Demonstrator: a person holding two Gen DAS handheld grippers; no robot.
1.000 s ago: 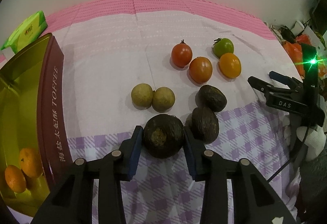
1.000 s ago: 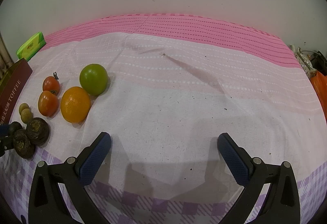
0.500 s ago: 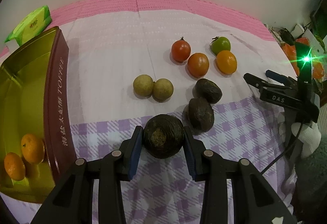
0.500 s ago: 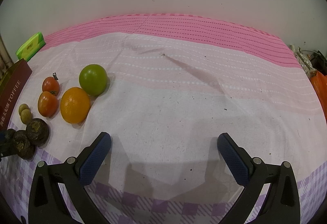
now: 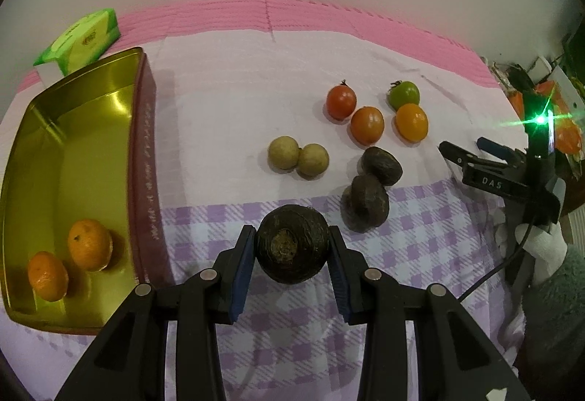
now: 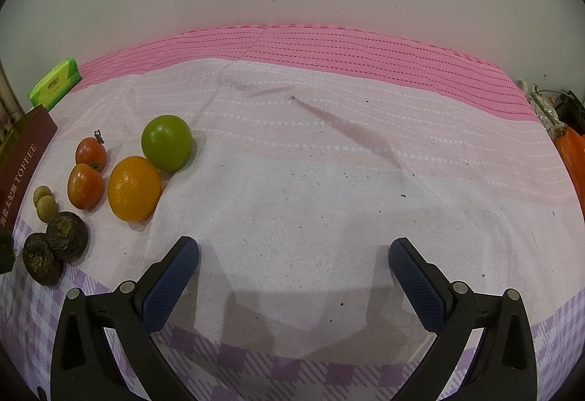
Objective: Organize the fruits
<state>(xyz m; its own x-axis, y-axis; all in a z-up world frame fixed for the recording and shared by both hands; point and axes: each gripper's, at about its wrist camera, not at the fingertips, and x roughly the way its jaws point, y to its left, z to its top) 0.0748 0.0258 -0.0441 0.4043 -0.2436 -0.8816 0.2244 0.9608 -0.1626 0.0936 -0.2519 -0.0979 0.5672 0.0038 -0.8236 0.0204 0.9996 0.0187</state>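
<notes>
My left gripper (image 5: 291, 253) is shut on a dark brown round fruit (image 5: 291, 249), held above the checked cloth. A gold tin (image 5: 65, 130) with two oranges (image 5: 89, 243) stands to its left. On the cloth ahead lie two more dark fruits (image 5: 365, 201), two pale longans (image 5: 298, 156), two red tomatoes (image 5: 366, 123), an orange fruit (image 5: 411, 121) and a green fruit (image 5: 404, 94). My right gripper (image 6: 294, 273) is open and empty over bare cloth, with the same fruits to its left: the green fruit (image 6: 166, 142), the orange fruit (image 6: 134, 187).
A green tissue pack (image 5: 82, 39) lies behind the tin. The tin's maroon side (image 6: 22, 159) shows at the right wrist view's left edge. The right gripper (image 5: 475, 159) shows at the right of the left wrist view. Clutter sits past the table's right edge.
My left gripper has lifted the dark fruit and drawn back and left, bringing more of the tin into view. The right gripper has not moved.
</notes>
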